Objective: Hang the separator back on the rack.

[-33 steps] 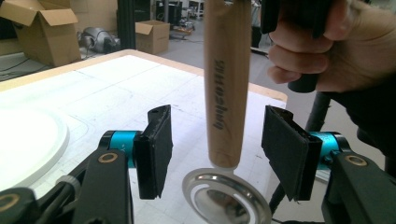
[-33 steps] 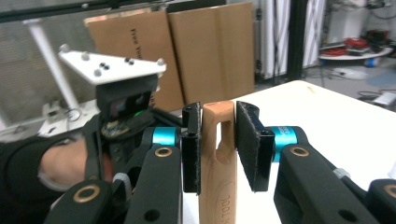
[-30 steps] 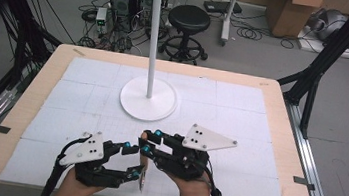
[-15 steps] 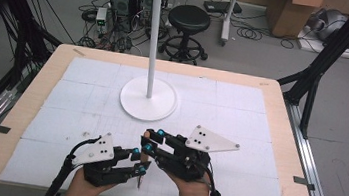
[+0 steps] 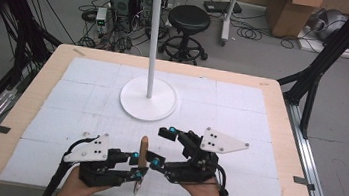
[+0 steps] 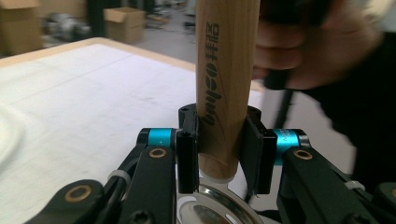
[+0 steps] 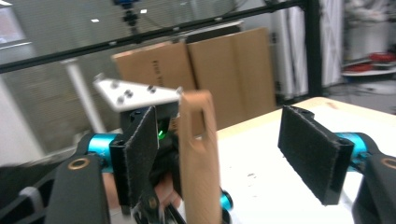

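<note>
White matting is covering the table (image 5: 282,103). We are clamping the left gripper (image 5: 138,166) on a stiff, smooth wooden handle (image 5: 143,149) near its metal end, while the right gripper (image 5: 162,147) has just been opening, its pads clear of the wood.

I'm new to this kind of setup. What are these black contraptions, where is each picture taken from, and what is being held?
A person holds a hand-operated gripper in each hand. The high view looks down on the table; the other two cameras ride on the grippers. A white stand rises from a round base on the white mat. The left gripper is shut on a wooden handle, held upright above a shiny metal part. The right gripper has just opened; the handle stands between its fingers without their pressing on it. It looks like a handover from right to left.
</note>
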`<state>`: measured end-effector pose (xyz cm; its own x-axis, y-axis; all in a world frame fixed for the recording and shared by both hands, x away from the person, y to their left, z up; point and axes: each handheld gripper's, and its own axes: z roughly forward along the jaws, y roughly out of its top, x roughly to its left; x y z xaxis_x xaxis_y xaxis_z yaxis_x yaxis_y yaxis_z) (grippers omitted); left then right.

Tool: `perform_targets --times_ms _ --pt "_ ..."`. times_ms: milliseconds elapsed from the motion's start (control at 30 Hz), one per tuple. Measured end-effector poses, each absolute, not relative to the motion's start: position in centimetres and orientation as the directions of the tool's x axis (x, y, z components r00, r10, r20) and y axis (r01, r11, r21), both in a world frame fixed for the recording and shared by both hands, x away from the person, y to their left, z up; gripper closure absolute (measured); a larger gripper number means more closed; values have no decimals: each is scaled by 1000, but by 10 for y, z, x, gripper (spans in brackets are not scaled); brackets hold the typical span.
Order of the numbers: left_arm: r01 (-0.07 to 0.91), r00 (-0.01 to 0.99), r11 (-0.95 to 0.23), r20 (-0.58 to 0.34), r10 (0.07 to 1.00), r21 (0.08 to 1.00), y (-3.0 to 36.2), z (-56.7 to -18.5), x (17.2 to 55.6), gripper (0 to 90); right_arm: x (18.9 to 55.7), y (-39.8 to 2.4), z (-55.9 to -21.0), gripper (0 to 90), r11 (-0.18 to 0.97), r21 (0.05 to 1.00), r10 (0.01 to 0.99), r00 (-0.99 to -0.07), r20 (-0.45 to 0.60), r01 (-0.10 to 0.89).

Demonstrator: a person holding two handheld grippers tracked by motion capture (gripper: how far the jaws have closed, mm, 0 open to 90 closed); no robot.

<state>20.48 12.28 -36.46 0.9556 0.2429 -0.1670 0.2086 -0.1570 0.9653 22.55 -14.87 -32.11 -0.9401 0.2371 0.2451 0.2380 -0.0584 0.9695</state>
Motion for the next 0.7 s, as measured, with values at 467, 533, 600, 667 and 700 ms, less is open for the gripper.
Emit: perform_targets --times_ms 467,533,600,667,700 --pt "181 984 -173 -178 32 968 119 -364 201 698 232 -147 -330 381 11 973 -113 -966 232 232" --pt "180 984 -181 -178 26 967 119 -364 200 698 232 -142 -331 433 27 972 -141 -962 233 232" --pt "181 983 -187 -181 19 966 118 -364 200 698 233 -140 -331 495 32 974 -161 -961 226 224" --pt "177 984 -190 -178 10 966 118 -364 200 698 233 -138 -331 539 30 976 -180 -959 218 216" --pt "177 984 -190 -179 6 966 117 -364 199 698 233 -138 -330 566 28 977 -187 -960 211 209"
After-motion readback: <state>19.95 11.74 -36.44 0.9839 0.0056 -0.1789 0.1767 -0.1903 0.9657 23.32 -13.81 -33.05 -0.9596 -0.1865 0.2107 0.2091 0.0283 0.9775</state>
